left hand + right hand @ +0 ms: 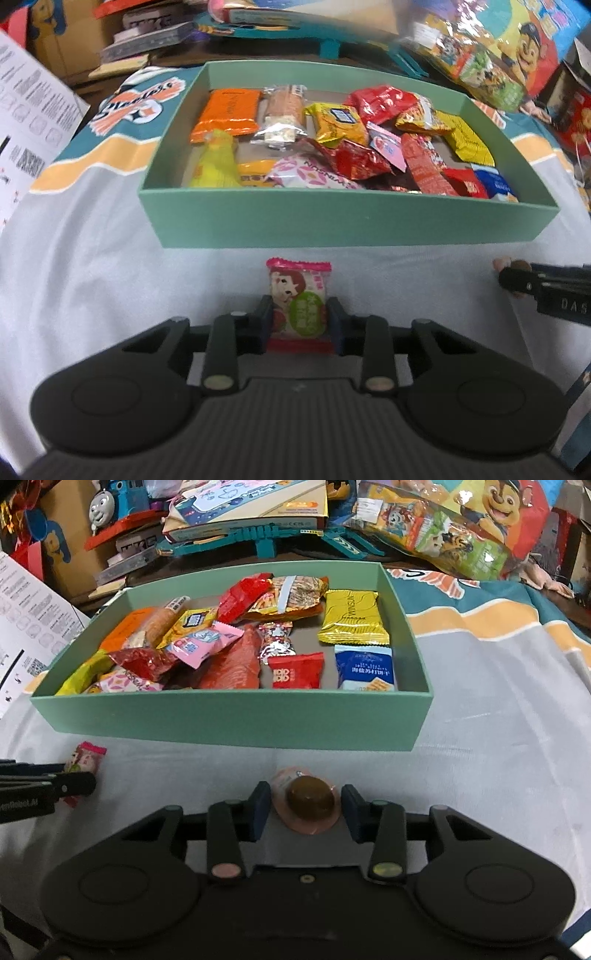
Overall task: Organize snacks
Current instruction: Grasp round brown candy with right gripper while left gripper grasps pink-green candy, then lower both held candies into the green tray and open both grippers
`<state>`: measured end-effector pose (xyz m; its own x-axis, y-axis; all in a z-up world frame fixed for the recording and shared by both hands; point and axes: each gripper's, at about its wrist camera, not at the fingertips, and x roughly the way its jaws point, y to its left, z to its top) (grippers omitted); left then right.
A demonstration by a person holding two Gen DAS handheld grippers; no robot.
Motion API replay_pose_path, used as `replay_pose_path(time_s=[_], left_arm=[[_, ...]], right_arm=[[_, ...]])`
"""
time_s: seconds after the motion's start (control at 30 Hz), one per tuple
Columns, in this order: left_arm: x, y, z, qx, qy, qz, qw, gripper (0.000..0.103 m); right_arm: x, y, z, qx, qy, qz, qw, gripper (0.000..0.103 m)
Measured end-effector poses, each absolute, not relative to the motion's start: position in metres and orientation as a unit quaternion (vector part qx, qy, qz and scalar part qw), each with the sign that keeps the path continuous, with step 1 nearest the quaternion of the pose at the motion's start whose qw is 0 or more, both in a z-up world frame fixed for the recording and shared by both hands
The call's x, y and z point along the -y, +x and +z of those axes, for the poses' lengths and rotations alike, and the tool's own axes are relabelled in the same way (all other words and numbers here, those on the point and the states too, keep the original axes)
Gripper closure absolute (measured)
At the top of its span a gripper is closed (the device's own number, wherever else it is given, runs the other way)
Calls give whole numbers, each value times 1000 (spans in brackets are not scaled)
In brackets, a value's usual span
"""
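A pale cloth (92, 258) with teal and orange bands covers the counter, and on it sits a shallow green box (332, 225), its long side running across in front of both tools and its floor crowded with wrapped snacks: an orange packet (225, 114) at the far left, a yellow packet (352, 618) and a blue packet (364, 668) towards the right, red ones heaped between. Behind the box is a clutter of toys and cartons (a blue toy train (110, 502) among them). Both tools slant steeply down at the cloth just short of the box's near wall. The left gripper (300, 319) has its jaws closed on a small candy packet (299, 295) with a pink crimped top, a cartoon face and a green label; the packet stands upright between the pads, long axis pointing away towards the box, its top clear of the wall. The right gripper (304, 806), well to the right, has jaws set either side of a round jelly cup (308, 805), brown dome facing up in a pinkish rim; a sliver of gap shows on each side, so the pads are not pressing it. The cup lies on the cloth, near the box's front wall but apart from it.
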<state>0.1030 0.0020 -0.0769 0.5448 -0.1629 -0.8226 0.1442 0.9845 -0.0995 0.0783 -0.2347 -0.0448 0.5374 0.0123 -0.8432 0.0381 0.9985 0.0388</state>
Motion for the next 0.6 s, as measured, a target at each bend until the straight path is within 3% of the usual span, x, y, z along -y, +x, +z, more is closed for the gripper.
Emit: replay_pose_path(time_s=[0.6], left_arm=[[-11,68,-31,-434,-34,-107,894,74]], right_arm=[[228,53,4,-443,52,14,895,62]])
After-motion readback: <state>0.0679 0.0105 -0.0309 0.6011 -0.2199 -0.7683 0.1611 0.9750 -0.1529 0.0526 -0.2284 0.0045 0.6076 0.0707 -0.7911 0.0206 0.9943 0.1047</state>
